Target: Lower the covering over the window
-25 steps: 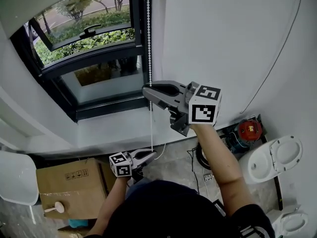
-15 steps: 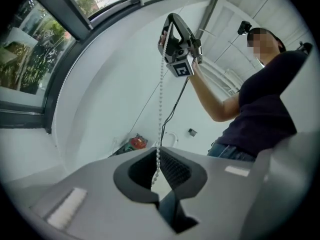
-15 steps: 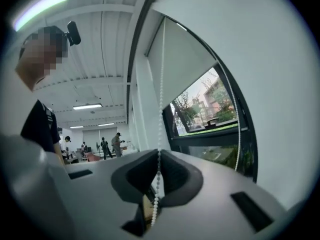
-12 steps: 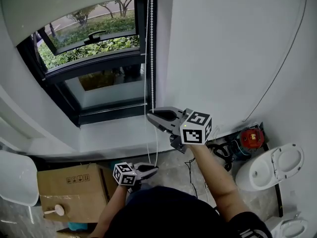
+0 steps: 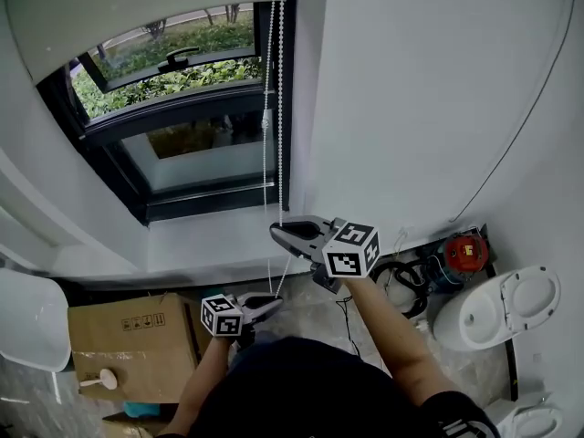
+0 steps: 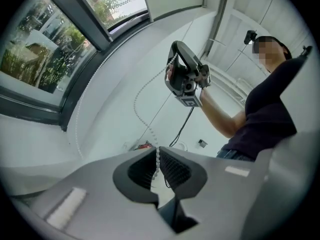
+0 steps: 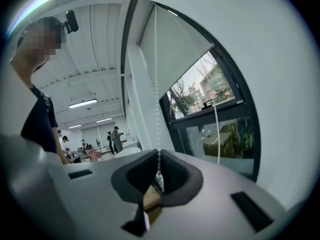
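1. Right gripper (image 5: pixel 278 234) is clenched on the white beaded chain (image 5: pixel 280 108) beside the dark-framed window (image 5: pixel 182 126); left gripper (image 5: pixel 267 305) pinches it lower down.
2. White roller blind (image 5: pixel 137 7) covers the window's top, cut off above; brown cardboard box (image 5: pixel 128 345) print is unreadable.

The grey right gripper (image 5: pixel 276 234), on an outstretched bare arm, sat higher, fingers pinched on the white bead chain (image 5: pixel 280 108); the grey left gripper (image 5: pixel 272 303), held low, pinched it too
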{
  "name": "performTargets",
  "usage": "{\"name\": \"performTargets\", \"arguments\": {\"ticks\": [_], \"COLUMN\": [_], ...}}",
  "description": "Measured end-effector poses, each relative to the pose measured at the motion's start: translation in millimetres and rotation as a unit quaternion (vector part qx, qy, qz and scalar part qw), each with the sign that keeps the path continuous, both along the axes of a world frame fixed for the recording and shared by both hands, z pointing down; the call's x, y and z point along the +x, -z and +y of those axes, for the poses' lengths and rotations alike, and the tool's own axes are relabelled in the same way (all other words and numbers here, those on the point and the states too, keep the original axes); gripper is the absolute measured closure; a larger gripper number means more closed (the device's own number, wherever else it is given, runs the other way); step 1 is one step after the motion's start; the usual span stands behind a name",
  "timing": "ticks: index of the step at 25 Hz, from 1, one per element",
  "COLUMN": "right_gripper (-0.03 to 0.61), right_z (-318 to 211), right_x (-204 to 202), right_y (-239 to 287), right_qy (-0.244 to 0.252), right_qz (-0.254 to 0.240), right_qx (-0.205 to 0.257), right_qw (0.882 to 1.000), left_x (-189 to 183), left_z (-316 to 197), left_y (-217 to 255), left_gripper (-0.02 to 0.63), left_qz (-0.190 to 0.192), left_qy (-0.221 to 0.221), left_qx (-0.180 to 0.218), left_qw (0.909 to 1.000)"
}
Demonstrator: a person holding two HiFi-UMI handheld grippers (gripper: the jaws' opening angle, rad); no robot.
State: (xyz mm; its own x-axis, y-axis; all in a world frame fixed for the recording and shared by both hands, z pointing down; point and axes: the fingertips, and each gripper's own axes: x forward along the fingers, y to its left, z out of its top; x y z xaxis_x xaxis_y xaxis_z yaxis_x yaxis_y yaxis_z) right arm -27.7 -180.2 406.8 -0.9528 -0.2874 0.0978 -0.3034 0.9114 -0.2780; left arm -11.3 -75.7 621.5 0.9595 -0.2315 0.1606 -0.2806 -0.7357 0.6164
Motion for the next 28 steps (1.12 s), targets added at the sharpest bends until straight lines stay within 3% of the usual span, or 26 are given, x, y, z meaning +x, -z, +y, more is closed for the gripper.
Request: {"name": "performTargets", "arguments": {"ticks": [10, 18, 28], "right_gripper": [0.560, 0.560, 0.560], "right_z": [11.8, 20.1, 24.2], "right_x": [-3.6, -1.9, -1.4], "right_y": [-49.3, -82.5, -86.2], "right_qy": [-0.001, 0.004, 0.008], "right_qz": [0.047, 0.055, 0.048], "right_qx": [-0.028, -0.063, -0.070], "right_qw": [0.998, 0.996, 0.996], "left_x": [-9.3, -15.5, -21.6], "left_z": [0.4, 2.5, 11.4], "left_y": [-1.4, -6.2, -34.5], "left_gripper": [0.588, 0.588, 0.584], "left_qz": [0.006, 0.010, -0.040], "left_qy": [0.018, 0.036, 0.047], "left_qx": [-0.006, -0.016, -0.062], "left_qw": [0.9998, 0.9992, 0.9962]}}
